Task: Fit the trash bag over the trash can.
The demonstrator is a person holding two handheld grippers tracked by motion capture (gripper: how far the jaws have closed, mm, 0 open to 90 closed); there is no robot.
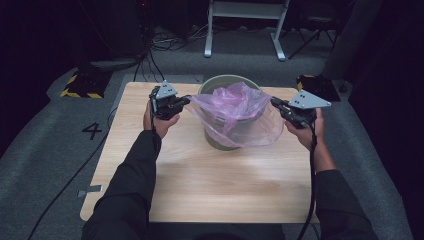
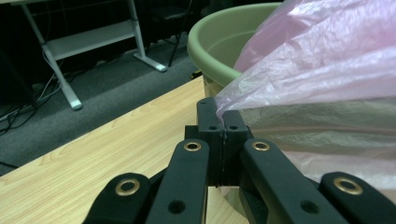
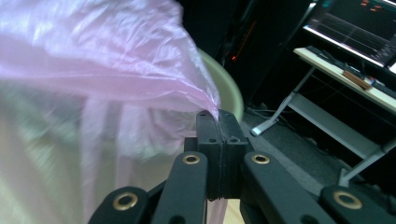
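My left gripper is clamped on the left edge of the pink bag, jaws pressed together with film between them. My right gripper pinches the opposite edge the same way. The bag is stretched between them over the green bin, which stands on the table, toward its far side.

A single digit, "4", is marked in dark strokes on the grey floor. It lies just left of the counter. No other text can be read.
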